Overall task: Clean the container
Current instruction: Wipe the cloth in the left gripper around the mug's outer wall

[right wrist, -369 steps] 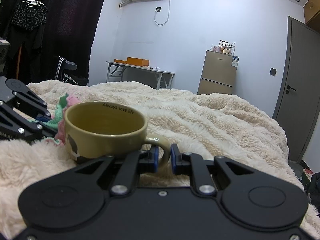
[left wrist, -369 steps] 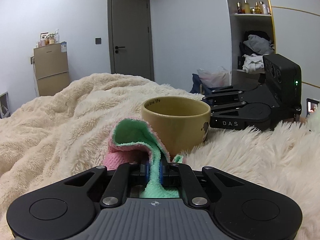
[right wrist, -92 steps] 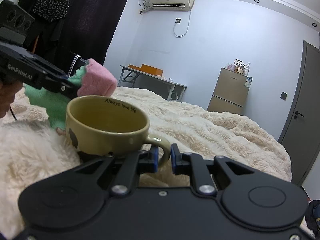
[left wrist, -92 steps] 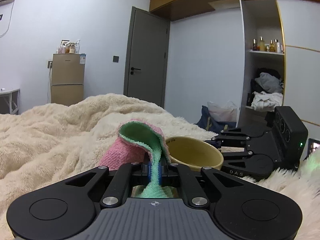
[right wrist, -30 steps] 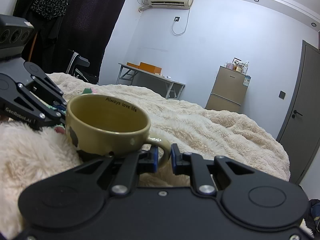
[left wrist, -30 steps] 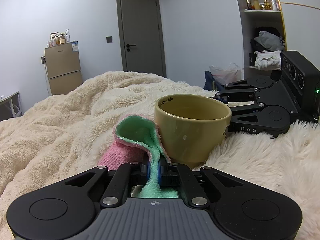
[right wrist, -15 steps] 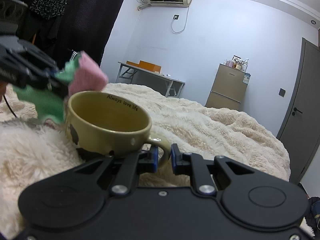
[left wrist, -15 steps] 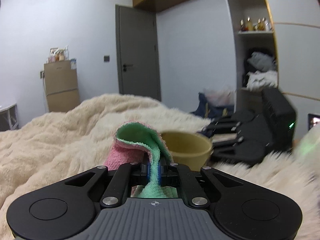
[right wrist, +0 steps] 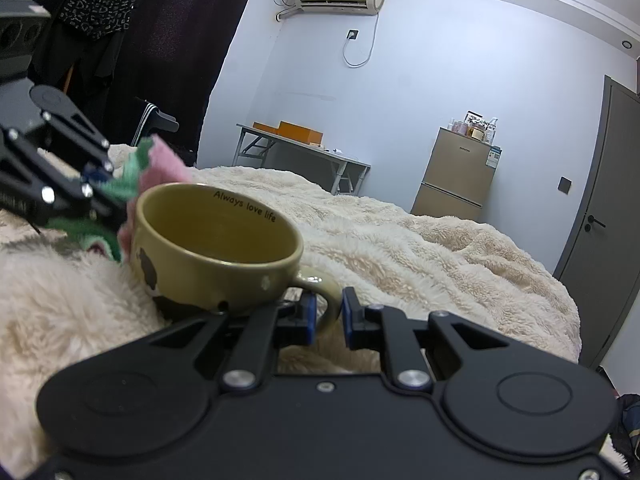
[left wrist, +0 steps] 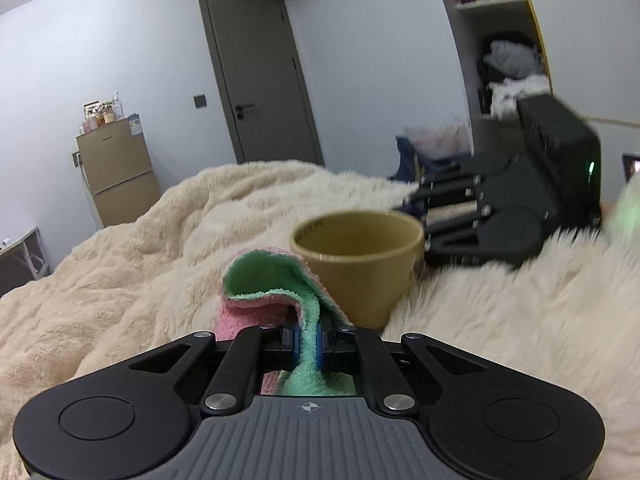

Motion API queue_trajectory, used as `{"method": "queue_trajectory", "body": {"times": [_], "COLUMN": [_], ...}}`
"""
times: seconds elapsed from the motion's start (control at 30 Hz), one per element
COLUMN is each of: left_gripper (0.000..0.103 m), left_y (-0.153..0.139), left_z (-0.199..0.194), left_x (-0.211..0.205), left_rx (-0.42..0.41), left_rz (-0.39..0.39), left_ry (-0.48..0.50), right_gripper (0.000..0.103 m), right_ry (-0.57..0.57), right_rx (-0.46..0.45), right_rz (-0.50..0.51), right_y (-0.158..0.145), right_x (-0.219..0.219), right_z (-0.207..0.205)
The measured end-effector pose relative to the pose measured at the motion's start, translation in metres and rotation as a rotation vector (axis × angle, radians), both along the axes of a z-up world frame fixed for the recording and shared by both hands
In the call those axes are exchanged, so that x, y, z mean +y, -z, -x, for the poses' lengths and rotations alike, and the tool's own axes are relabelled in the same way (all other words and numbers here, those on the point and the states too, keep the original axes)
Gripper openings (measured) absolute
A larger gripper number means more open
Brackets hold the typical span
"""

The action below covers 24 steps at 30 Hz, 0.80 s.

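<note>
Two sets of jaws clenched: one pinching the cloth, one holding the mug by its handle.

The left gripper (left wrist: 307, 340) grips the green-and-pink cloth (left wrist: 276, 280), whose folded end stands just beside the mug (left wrist: 356, 256), below its rim. The right gripper (right wrist: 327, 314) clamps the mug's handle (right wrist: 320, 284), keeping it upright on the fluffy blanket (right wrist: 420, 248) of the bed. To wipe well, I would lift the cloth over the rim, press it inside and sweep round while the right hand holds firm.
</note>
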State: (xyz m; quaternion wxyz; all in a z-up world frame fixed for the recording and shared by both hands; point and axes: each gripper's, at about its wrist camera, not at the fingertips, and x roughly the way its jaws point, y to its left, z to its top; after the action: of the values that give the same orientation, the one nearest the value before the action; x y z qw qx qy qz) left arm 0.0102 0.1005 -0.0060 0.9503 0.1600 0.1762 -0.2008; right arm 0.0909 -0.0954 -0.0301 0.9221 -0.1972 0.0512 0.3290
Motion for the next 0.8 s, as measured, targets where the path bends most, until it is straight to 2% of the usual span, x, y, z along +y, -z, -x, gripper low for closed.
{"method": "queue_trajectory", "body": {"times": [0.2, 0.4, 0.5, 0.67, 0.8], "left_gripper": [0.003, 0.003, 0.003, 0.003, 0.003], "left_y": [0.01, 0.004, -0.009, -0.015, -0.009], "left_z": [-0.004, 0.001, 0.009, 0.013, 0.006], "left_x": [0.0, 0.002, 0.006, 0.007, 0.007], "left_rx": [0.02, -0.001, -0.035, -0.049, -0.021], "left_rz": [-0.012, -0.013, 0.035, 0.057, 0.055], "left_ry": [0.003, 0.005, 0.023, 0.032, 0.024], "right_gripper": [0.014, 0.014, 0.014, 0.014, 0.014], "right_ry": [0.0, 0.001, 0.001, -0.001, 0.003], "right_rx": [-0.001, 0.002, 0.003, 0.006, 0.02], "right_rz": [0.001, -0.001, -0.001, -0.001, 0.0], "right_y": [0.0, -0.002, -0.002, -0.003, -0.003], "right_x": [0.001, 0.001, 0.0, 0.0, 0.0], "right_z": [0.002, -0.003, -0.003, -0.005, -0.008]}}
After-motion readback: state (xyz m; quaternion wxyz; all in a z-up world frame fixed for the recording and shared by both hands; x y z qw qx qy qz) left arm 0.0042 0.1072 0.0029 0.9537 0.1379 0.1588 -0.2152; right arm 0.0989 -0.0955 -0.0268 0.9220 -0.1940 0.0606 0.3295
